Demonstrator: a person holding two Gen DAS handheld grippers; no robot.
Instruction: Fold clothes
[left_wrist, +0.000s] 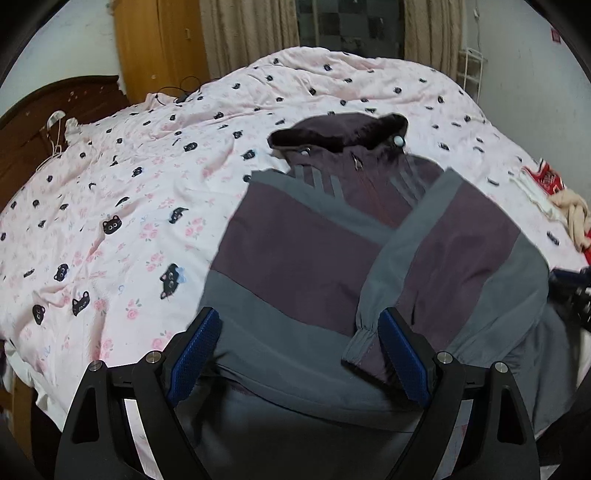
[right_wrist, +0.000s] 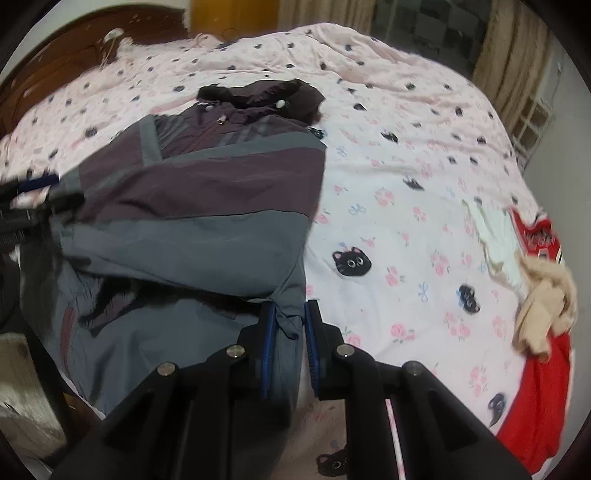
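The jacket (left_wrist: 332, 251) lies near the bed's (left_wrist: 110, 206) front edge. The left gripper (left_wrist: 299, 354) stands wide over its hem – the right gripper (right_wrist: 290, 339), narrow, pinches its side edge. No writing is readable.

Dim indoor light, soft shadows; fisheye warp + dark vignette at edges; slight blur.

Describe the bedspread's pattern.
Pale pink bedspread with black cat faces and small pink roses; clearest in the right wrist view.
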